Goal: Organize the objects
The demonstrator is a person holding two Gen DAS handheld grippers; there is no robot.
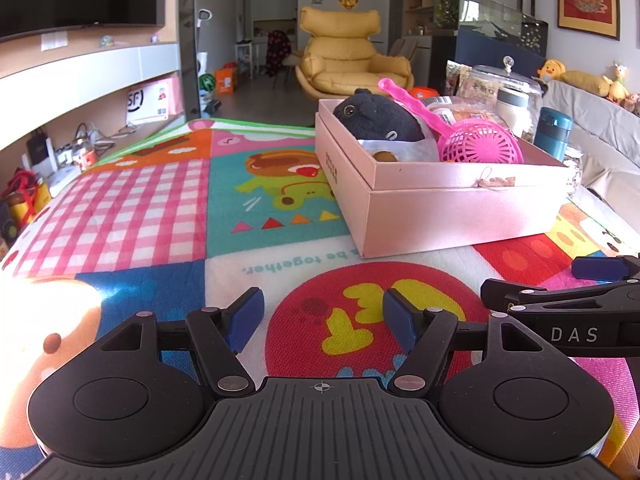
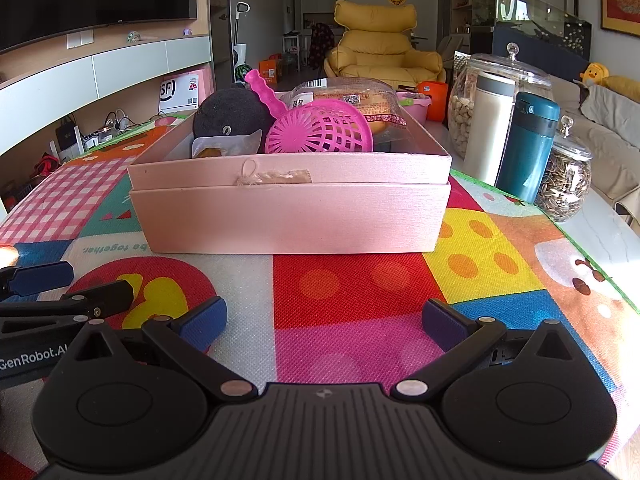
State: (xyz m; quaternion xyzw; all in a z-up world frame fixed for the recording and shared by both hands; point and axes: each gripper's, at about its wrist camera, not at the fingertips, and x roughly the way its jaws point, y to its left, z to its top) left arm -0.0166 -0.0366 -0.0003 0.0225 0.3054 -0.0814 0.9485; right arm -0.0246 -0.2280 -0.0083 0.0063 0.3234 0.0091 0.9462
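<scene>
Claws sit nearest: the left claw [image 1: 322,322] and right claw [image 2: 324,320] both hang released and empty over the play mat [image 2: 352,280], printed "be together". Beyond, the pink box [image 2: 288,216] already holds the plush toy [image 2: 232,114], pink scoop [image 2: 320,130] and snack pack [image 2: 352,98], likely gathered for tidiness. "SF" marks a far parcel [image 2: 180,92].

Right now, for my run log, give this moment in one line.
left gripper: open, empty | right gripper: open, empty | pink box: holds plush toy, pink scoop
</scene>
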